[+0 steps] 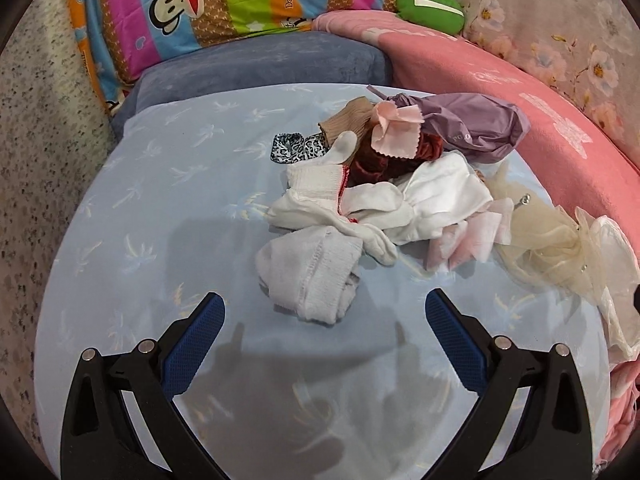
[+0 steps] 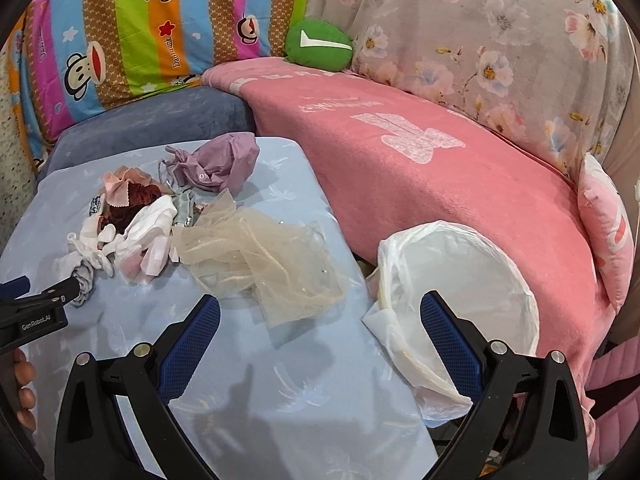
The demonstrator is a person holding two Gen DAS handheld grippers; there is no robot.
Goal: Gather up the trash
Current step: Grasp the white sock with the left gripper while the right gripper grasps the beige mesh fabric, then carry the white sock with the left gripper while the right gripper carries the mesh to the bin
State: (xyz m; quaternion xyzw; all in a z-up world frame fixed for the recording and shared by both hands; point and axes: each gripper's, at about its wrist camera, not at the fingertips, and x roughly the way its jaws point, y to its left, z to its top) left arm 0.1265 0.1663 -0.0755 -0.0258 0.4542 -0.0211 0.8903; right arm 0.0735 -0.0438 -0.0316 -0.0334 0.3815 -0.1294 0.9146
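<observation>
A heap of cloth scraps lies on the light blue pad (image 1: 160, 184): a grey-white sock (image 1: 312, 276), white cloths (image 1: 432, 200), a dark red velvet piece (image 1: 376, 158), a pink swatch (image 1: 394, 132), a purple bag (image 1: 476, 128) and a cream sheer piece (image 2: 260, 256). My left gripper (image 1: 324, 312) is open and empty, just short of the sock. My right gripper (image 2: 320, 312) is open and empty, between the sheer piece and a bin lined with a white bag (image 2: 460, 280). The left gripper also shows in the right wrist view (image 2: 12, 284).
A pink blanket (image 2: 420, 168) lies to the right of the pad, with a floral cover (image 2: 500, 40) behind it. A striped cartoon quilt (image 1: 224, 8), a green cushion (image 1: 432, 2) and a grey-blue pillow (image 1: 260, 64) stand at the back.
</observation>
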